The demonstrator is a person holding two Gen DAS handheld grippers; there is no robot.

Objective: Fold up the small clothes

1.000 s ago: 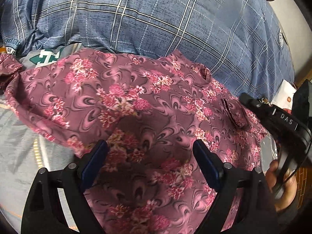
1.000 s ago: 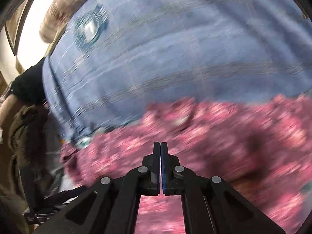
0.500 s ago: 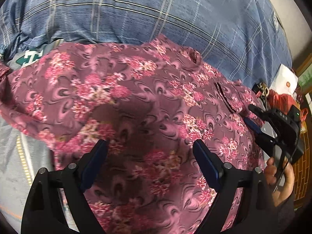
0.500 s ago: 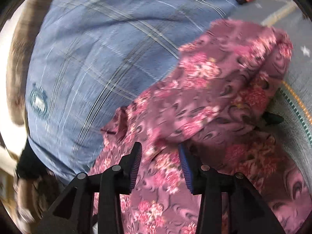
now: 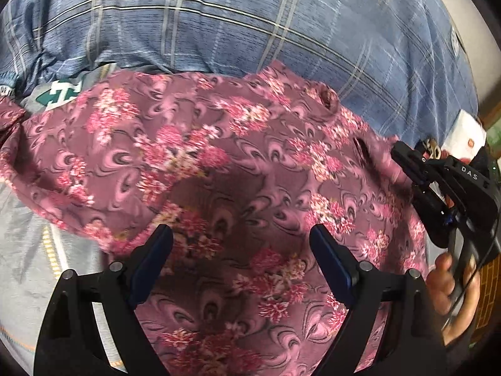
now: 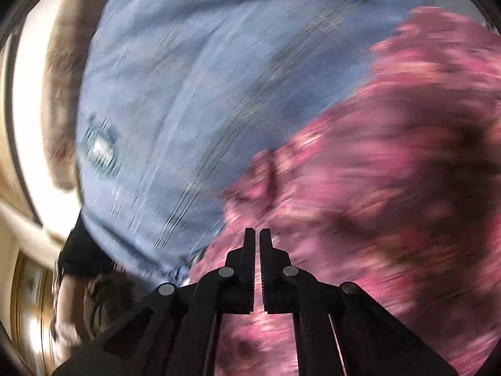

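Note:
A maroon garment with pink flowers (image 5: 219,156) lies spread on the bed and fills the middle of the left wrist view. My left gripper (image 5: 241,235) hovers over its near half, wide open, with nothing between its blue pads. The right gripper (image 5: 404,156) comes in from the right, held by a hand (image 5: 451,285), with its tip at the garment's right edge. In the blurred right wrist view the right gripper (image 6: 257,232) has its jaws closing to a narrow slit above the garment (image 6: 391,156). No cloth shows between them.
A blue plaid quilt (image 5: 250,22) is bunched up behind the garment (image 6: 188,78). A grey sheet (image 5: 25,250) lies at the left, and a green-and-white cloth (image 5: 62,92) peeks out at the far left. A white box (image 5: 466,134) sits at the right edge.
The right gripper opened over the garment's right edge half a second ago and has closed again while rolling and moving. The left gripper has stayed open in about the same place.

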